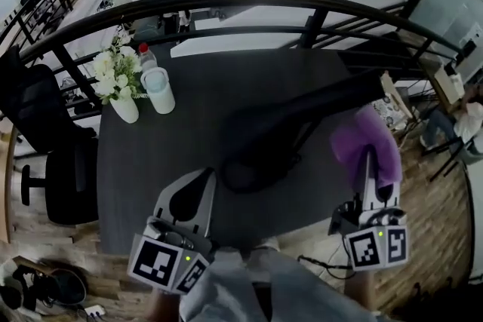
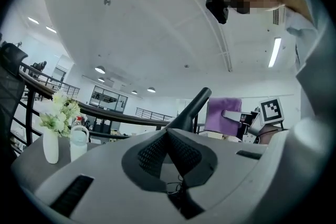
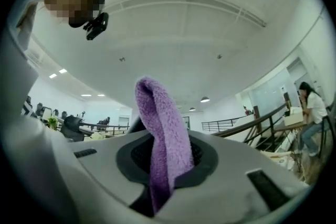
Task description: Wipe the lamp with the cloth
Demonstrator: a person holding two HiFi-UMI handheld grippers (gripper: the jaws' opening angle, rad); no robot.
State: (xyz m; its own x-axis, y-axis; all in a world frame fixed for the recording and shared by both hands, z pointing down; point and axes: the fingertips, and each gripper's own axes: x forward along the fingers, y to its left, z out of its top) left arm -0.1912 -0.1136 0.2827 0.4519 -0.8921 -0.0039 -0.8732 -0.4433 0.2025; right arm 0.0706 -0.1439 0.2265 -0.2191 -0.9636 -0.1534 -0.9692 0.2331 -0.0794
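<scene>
Table (image 1: 204, 87): sitting before the railing (image 1: 226, 0), with a chair (image 1: 53, 162) standing at its left.
Vase (image 1: 125, 109): standing at the table's far left corner, a cup (image 1: 158, 90) just beside it on the right, a bottle (image 1: 146, 56) standing behind both.
Lamp (image 1: 302, 113): standing mid-table, its arm reaching toward the right edge.
Cloth (image 1: 351, 139): sitting between the jaws of the right gripper (image 1: 370, 154), right of the lamp, over the table's right side.
Left gripper (image 1: 198, 188): hovering over the near edge, left of the lamp's foot.
</scene>
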